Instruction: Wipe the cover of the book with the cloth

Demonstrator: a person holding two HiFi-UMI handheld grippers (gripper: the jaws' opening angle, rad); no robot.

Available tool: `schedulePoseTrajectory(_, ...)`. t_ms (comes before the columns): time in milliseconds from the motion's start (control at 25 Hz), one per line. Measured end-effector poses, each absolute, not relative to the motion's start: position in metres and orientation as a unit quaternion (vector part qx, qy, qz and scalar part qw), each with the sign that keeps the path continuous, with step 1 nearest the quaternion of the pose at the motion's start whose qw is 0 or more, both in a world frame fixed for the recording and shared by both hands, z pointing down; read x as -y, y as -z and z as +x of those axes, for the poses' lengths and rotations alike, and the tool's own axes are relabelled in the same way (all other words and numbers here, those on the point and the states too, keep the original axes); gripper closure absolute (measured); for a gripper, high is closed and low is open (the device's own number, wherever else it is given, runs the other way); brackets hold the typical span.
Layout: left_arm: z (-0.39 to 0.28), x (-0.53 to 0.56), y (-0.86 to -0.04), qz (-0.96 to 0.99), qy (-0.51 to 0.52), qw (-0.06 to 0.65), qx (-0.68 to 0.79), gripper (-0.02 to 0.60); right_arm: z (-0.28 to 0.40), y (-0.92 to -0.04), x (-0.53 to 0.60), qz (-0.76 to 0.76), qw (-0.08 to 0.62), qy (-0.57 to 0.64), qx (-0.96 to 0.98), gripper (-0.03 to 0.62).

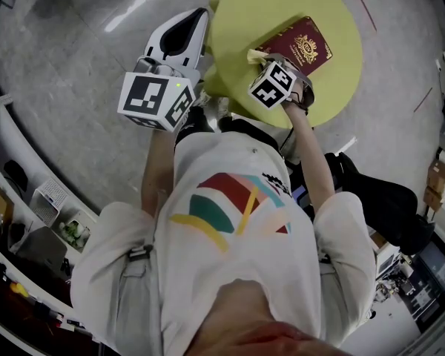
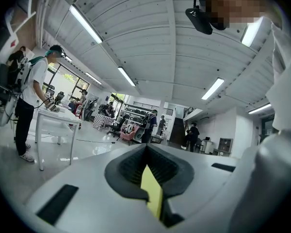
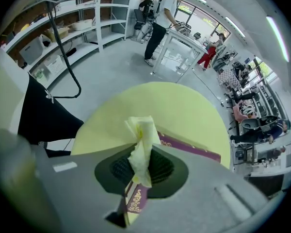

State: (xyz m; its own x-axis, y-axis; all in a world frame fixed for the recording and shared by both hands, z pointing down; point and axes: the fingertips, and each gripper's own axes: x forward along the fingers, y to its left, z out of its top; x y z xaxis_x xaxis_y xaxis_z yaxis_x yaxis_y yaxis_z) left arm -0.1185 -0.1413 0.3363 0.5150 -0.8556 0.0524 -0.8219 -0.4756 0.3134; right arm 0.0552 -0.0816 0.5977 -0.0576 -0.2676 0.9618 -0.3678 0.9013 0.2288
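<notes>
Your right gripper (image 3: 143,168) is clamped on the bunched yellow cloth (image 3: 141,147), with the maroon book (image 1: 302,47) just under and ahead of its jaws on the round table (image 1: 282,6). Your left gripper (image 1: 196,22) is closed on nothing, held up beside the table. Nothing pins the book, so a stroke may just slide it. Little cloth clears the jaws, so pressing down could scrape the cover.

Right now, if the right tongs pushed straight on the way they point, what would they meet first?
Most likely the book, on its maroon cover: the cloth pinched in the right tongs sits just over it on the round table. Whether they touch is unclear.
</notes>
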Motion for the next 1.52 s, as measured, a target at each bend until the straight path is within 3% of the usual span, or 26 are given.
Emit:
schedulePoseTrajectory(280,-0.124,0.140,-0.343,0.846,0.062,0.155,0.507,0.566,0.064,-0.577,0.102,0.200,0.639,-0.019,0.743,0.565)
schedulePoseTrajectory(600,-0.132,0.138,-0.376,0.820,0.063,0.191,0.537,0.566,0.074,-0.570,0.163,-0.005,0.724,0.276,0.632,0.565)
schedulePoseTrajectory(760,-0.138,0.133,-0.395,0.809,0.063,0.209,0.546,0.566,0.071,-0.585,0.157,-0.176,0.716,0.404,0.541,0.566)
schedulePoseTrajectory(1040,-0.135,0.132,-0.421,0.788,0.076,0.248,0.558,0.566,0.084,-0.597,0.156,-0.327,0.676,0.474,0.460,0.566)
schedulePoseTrajectory(1520,-0.123,0.148,-0.421,0.792,0.076,0.243,0.555,0.566,0.083,-0.605,0.146,-0.410,0.628,0.506,0.427,0.566)
